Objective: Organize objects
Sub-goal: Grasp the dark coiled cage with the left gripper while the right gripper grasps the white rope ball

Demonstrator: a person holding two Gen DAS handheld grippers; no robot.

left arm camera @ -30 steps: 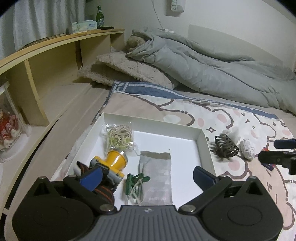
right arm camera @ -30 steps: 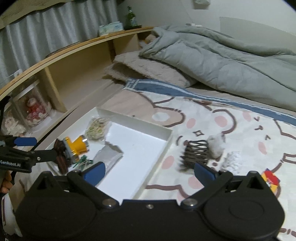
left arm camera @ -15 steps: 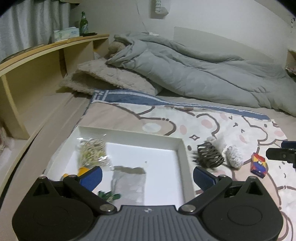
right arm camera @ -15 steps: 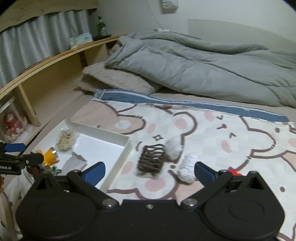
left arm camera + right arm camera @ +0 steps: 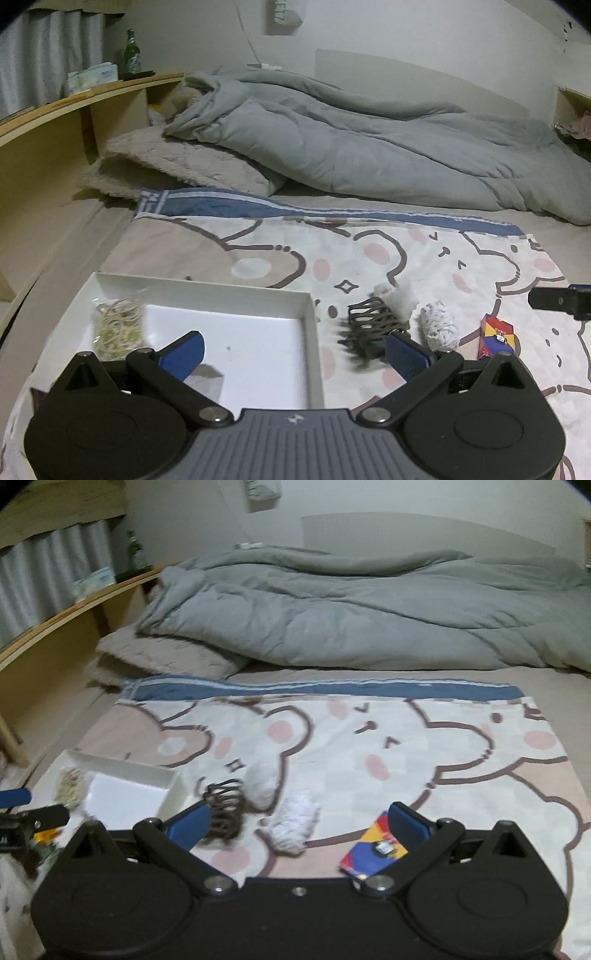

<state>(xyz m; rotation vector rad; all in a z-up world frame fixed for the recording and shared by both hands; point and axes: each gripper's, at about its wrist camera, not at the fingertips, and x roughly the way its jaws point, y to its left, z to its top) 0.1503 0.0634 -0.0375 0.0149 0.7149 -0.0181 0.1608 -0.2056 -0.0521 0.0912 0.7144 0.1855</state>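
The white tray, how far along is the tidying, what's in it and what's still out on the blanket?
Partly done. The white tray already holds the bag of rubber bands and a grey pouch. Nothing is in hand: the left gripper and right gripper are both open and empty. Still out on the blanket: the brown hair claw, two white fluffy bundles and the small colourful box.

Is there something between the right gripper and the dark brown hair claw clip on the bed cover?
Nothing visible blocks it. The right gripper is open, and the dark brown hair claw clip lies just ahead of its left finger, beside the white tray.
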